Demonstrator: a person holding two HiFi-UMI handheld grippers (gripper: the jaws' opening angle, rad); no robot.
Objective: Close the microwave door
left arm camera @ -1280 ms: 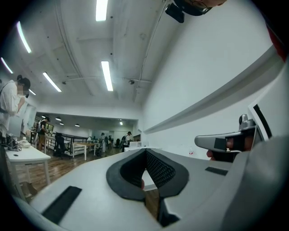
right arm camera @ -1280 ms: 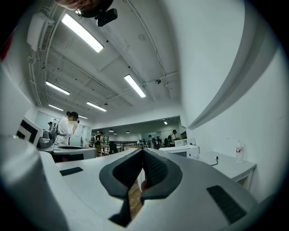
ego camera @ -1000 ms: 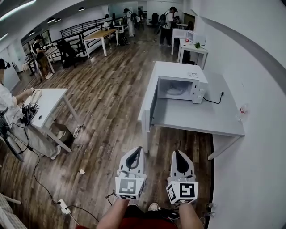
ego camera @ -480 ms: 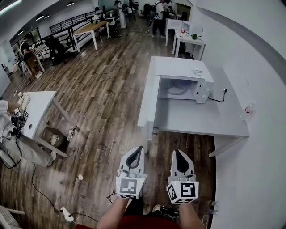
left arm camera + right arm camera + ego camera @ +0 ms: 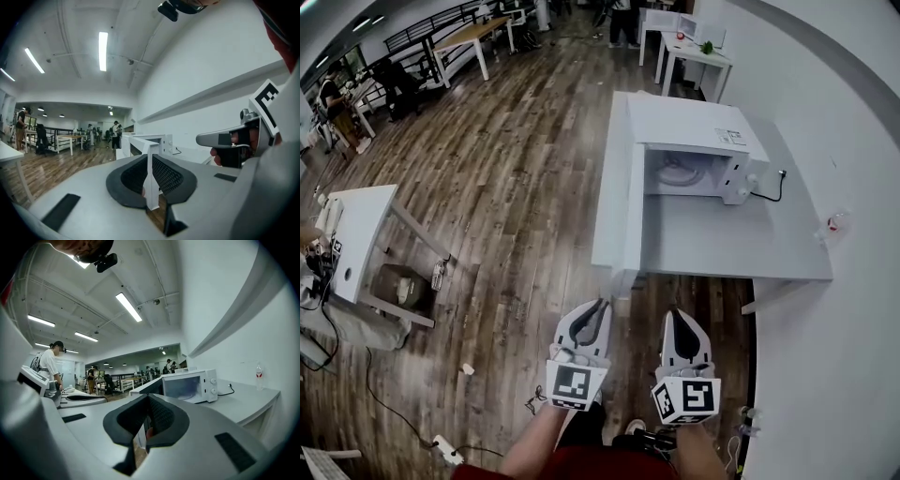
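Observation:
A white microwave (image 5: 694, 141) stands on the grey table (image 5: 722, 248) against the right wall. Its door (image 5: 634, 216) hangs wide open, swung out to the left, and the cavity with its glass plate shows. Both grippers are held side by side in front of the table's near end, above the wooden floor and well short of the door. My left gripper (image 5: 598, 306) is shut with nothing in it. My right gripper (image 5: 672, 317) is also shut and empty. The microwave (image 5: 190, 385) shows ahead in the right gripper view, and the microwave (image 5: 150, 143) appears past the shut jaws in the left gripper view.
A small bottle (image 5: 832, 223) stands near the table's right edge, and a cable (image 5: 769, 192) runs from the microwave. A white desk (image 5: 356, 244) with gear stands at the left. A power strip (image 5: 445, 452) lies on the floor. Other tables and people are far back.
Both grippers and the view have come forward toward the microwave table, which now sits nearer and more centred. The door stays open and both grippers stay shut.

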